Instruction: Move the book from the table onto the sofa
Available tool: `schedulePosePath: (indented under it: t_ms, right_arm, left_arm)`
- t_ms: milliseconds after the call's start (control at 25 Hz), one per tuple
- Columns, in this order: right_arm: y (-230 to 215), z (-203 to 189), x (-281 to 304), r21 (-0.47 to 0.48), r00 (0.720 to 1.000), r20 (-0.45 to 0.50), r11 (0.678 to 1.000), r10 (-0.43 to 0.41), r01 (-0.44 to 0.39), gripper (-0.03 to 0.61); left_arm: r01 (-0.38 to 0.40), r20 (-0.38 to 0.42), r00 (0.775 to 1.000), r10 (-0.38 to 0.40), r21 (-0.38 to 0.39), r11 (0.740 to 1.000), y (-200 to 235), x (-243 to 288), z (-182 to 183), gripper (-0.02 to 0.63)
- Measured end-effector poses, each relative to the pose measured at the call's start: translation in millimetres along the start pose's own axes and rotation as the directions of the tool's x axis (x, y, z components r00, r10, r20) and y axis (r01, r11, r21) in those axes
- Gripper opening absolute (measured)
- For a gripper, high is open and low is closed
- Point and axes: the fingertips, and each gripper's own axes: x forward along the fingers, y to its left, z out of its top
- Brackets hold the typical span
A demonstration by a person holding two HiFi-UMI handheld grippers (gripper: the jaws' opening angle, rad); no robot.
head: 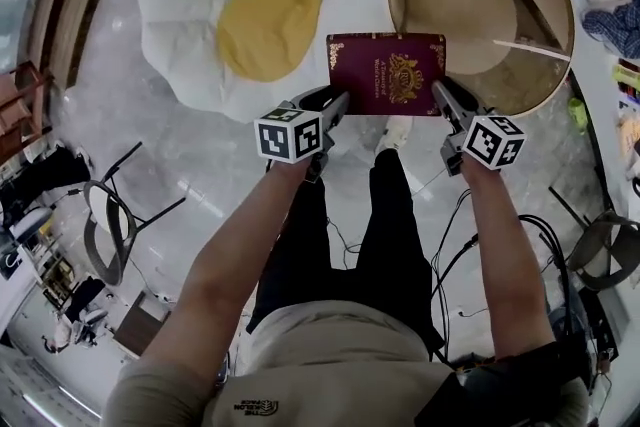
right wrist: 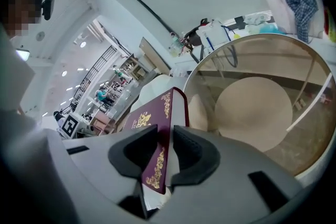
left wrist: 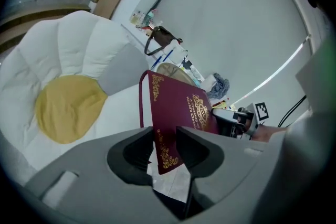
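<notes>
1. Two grippers are clamped on one maroon book (head: pixel 386 73) — the left gripper (head: pixel 335 105) at its lower left corner, the right gripper (head: pixel 445 100) at its lower right corner, the pads of each pressed on cover and pages.
2. The book is held in the air over the floor, clear of the round glass table (head: pixel 470 0) and not yet on the flower-shaped sofa (head: pixel 190 0), which is seen at the upper left of the head view.
3. For a clean carry, both grips should be held firm and level with each other, so that the book is neither twisted nor let slip from its narrow hold at the corners.
4. The book is best brought over the yellow centre cushion (head: pixel 268 25) — judged the flattest spot — and lowered until it rests there before either pair of jaws is parted.
</notes>
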Motion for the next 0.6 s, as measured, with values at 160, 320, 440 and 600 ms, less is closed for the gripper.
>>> schedulePosePath:
  t_ms: [160, 320, 440, 600]
  right_arm:
    - [19, -3, 15, -0.017, 0.999, -0.022, 0.999, 0.032, -0.032, 0.101]
    - [57, -16, 50, -0.034, 0.997, -0.057, 0.998, 0.052, -0.054, 0.100]
    - [94, -31, 89, -0.044, 0.995, -0.081, 0.997, 0.063, -0.066, 0.100]
    - [119, -47, 123, -0.071, 0.989, -0.124, 0.994, 0.079, -0.088, 0.100]
  left_arm:
    - [-0.028, 0.040, 0.999, 0.029, -0.016, 0.999, 15, -19, 6, 0.135]
    - [-0.051, 0.082, 0.995, 0.054, -0.041, 0.998, 53, -57, 12, 0.135]
    - [-0.066, 0.104, 0.992, 0.072, -0.062, 0.996, 98, -91, 12, 0.135]
    - [-0.084, 0.134, 0.986, 0.097, -0.100, 0.991, 134, -114, 6, 0.135]
